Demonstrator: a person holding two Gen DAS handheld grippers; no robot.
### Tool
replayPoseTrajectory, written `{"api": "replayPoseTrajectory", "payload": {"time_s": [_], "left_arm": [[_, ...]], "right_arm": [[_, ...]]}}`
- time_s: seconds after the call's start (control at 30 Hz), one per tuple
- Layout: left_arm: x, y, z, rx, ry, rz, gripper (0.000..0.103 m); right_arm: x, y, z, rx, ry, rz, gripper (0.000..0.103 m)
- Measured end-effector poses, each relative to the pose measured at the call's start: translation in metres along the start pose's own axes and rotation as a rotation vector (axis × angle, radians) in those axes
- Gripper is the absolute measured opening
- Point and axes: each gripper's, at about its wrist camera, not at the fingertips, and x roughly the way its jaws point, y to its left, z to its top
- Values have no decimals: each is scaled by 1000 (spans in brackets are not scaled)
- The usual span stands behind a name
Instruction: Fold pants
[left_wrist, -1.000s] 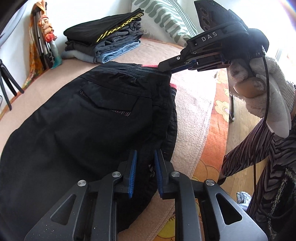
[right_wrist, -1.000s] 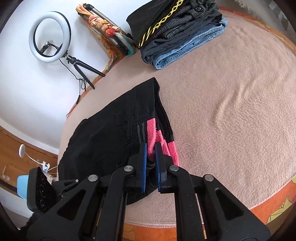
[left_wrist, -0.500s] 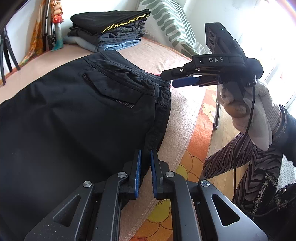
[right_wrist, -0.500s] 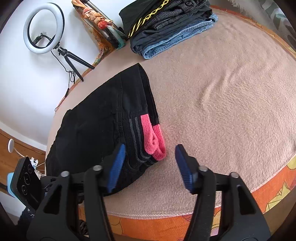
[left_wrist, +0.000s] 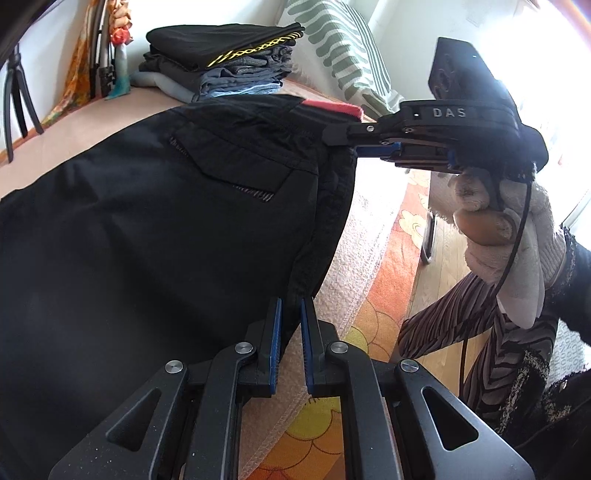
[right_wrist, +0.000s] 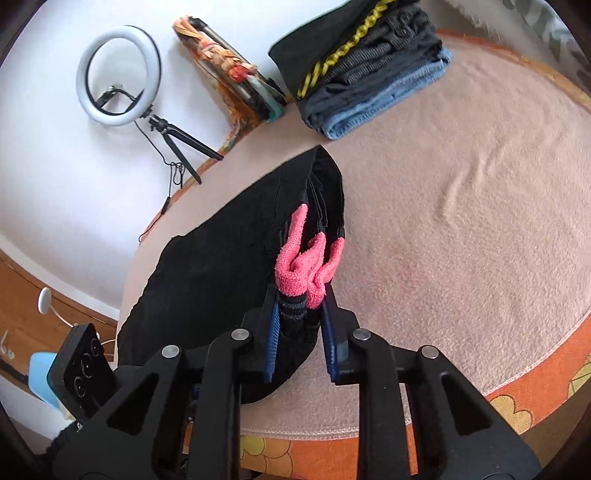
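Pants: black pants (left_wrist: 155, 229) lay on the pinkish-tan blanket (right_wrist: 461, 229), with the waist end lifted up at the near right edge of the bed.
Pocket: a back pocket flap (left_wrist: 236, 162) faced up on the pants.
Pink band: a pink band (right_wrist: 306, 264) at the waist was bunched into folds just past the right tongs.
Left tongs: the left gripper (left_wrist: 291, 347) was squeezed tight on the black edge of the pants, near the bed's edge.
Right tongs: the right gripper (right_wrist: 299, 334) had just been closing, and its blue pads (right_wrist: 272, 332) pressed on the bunched waist, black and pink cloth between them.
Right hand: a hand in a white glove (left_wrist: 517, 236) held the right tongs at the far right, and they pointed left into the waist.
Pile: a stack of folded clothes (right_wrist: 373, 66) sat at the far end of the blanket, well apart from the pants.
Pillow: a green and white pillow (left_wrist: 343, 55) lay just right of the pile.
Light: a ring light (right_wrist: 118, 75) on a small stand stood by the white wall, far left.
Bed cover: an orange flower cover (right_wrist: 535, 402) showed under the blanket's near edge.
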Motion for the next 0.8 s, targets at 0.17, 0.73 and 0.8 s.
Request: {"api": "replayPoseTrajectory", "payload": {"time_s": [0.17,0.73,0.8], "left_arm": [[-25,1,2,-23,-42,23,15],[-216,144,-94,-425,-334,405,43],[-235,162,-108,-463,-362,465,52]], "right_arm": [[10,19,-4,-158,1,-179,21],[-3,67,18,-273,-56,-198,50],[5,83,23,-306,-56,-169,51]]}}
